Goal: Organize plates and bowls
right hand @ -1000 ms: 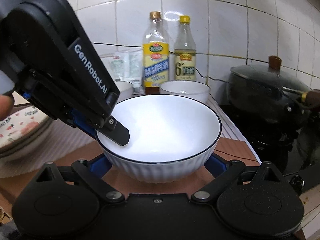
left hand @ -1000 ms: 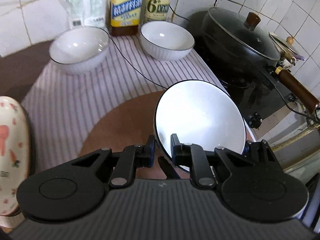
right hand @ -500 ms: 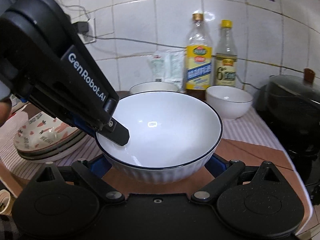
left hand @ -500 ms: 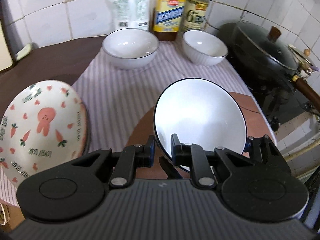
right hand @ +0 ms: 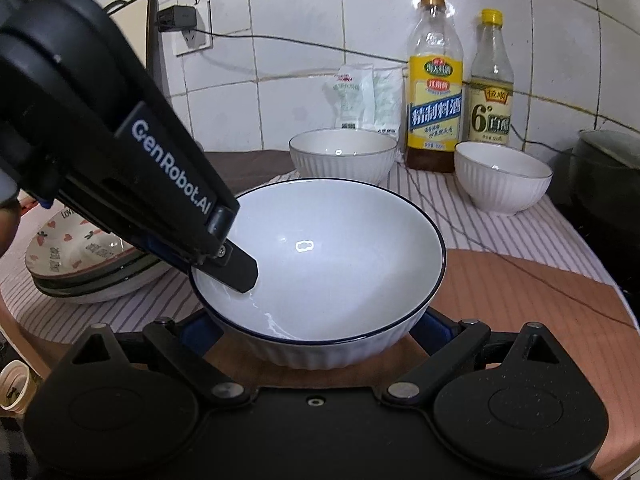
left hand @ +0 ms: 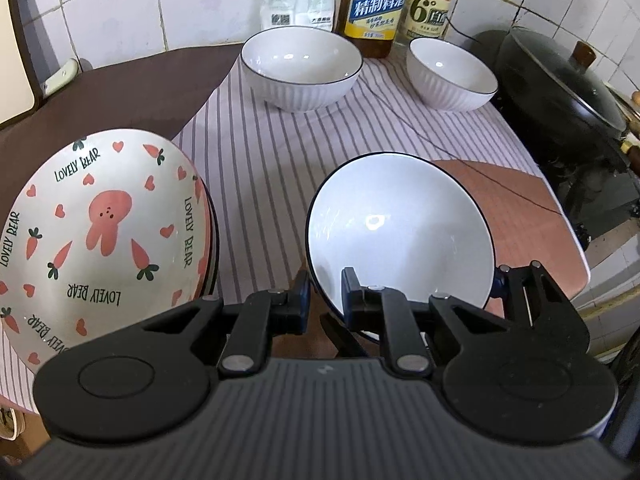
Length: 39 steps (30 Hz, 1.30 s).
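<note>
Now mid-carry w/ the big white bowl (right hand: 320, 264), both grippers on it at once. Left gripper (left hand: 325, 300) pinched nearly shut on the near-left rim, one finger inside, one outside; seen from the right wrist view as the black finger (right hand: 236, 268) lying over the lip. Right gripper (right hand: 316, 328) cradling the bowl's ribbed underside from both flanks, blue pads (right hand: 196, 330) pressed to the wall, so spread wide but gripping, not free. Bowl held above the brown mat (right hand: 520, 292), tipped a bit toward the left gripper, empty inside.

Around it: stack of rabbit-print plates (left hand: 100, 232) at left on the striped cloth (left hand: 272, 168), two more white ribbed bowls at the back — the wider back bowl (left hand: 300, 68) near the condiment bottles (left hand: 376, 4), and the small bowl (left hand: 452, 74) next to the black wok (left hand: 560, 76).

Step, by my read: relocating this bowl to group it w/ like pieces. Probably headed to nest w/ the wider back bowl, or sit beside the plate stack; cannot tell which yet.

Next move calls for: keeping the bowl level, both grips matched so no twist on the rim; clearing the plate stack's edge and the thin black cable (left hand: 420, 132) across the cloth; lowering centred on target, then releasing right first, left last.
</note>
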Each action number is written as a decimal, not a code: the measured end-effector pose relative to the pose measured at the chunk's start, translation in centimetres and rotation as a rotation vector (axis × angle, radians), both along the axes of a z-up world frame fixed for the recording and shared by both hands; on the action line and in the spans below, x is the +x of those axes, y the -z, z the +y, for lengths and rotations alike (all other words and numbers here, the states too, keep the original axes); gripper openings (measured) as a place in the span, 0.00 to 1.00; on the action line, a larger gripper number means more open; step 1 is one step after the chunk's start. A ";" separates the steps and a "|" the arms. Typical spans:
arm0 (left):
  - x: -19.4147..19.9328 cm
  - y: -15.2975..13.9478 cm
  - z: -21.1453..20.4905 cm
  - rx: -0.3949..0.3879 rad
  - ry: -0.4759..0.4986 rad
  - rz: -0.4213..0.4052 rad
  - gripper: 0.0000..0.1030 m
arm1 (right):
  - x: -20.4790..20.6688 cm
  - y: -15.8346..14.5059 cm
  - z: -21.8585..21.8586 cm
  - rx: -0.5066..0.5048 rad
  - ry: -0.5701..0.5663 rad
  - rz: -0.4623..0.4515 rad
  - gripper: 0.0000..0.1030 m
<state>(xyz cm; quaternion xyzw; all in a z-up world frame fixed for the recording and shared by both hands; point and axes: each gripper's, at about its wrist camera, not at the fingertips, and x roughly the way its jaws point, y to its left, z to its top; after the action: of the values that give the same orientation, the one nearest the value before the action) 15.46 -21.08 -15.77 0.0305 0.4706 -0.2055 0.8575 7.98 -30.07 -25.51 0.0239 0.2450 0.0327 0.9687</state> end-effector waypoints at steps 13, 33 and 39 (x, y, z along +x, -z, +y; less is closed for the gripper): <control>0.7 0.6 0.4 -0.022 0.001 0.035 0.16 | 0.6 -0.3 -0.7 0.063 -0.010 0.116 0.97; -1.4 -6.7 4.4 -0.085 0.022 -0.023 0.32 | -4.9 -6.7 -4.5 0.236 0.051 0.050 0.97; -0.9 -9.6 5.8 -0.087 0.013 -0.066 0.37 | -4.7 -9.3 -5.1 0.289 0.078 0.035 0.95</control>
<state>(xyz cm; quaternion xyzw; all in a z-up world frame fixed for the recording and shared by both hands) 14.58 -15.29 -6.20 0.0031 0.4324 -0.2302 0.8718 3.26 -35.15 -16.23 0.1731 0.2536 0.0295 0.9512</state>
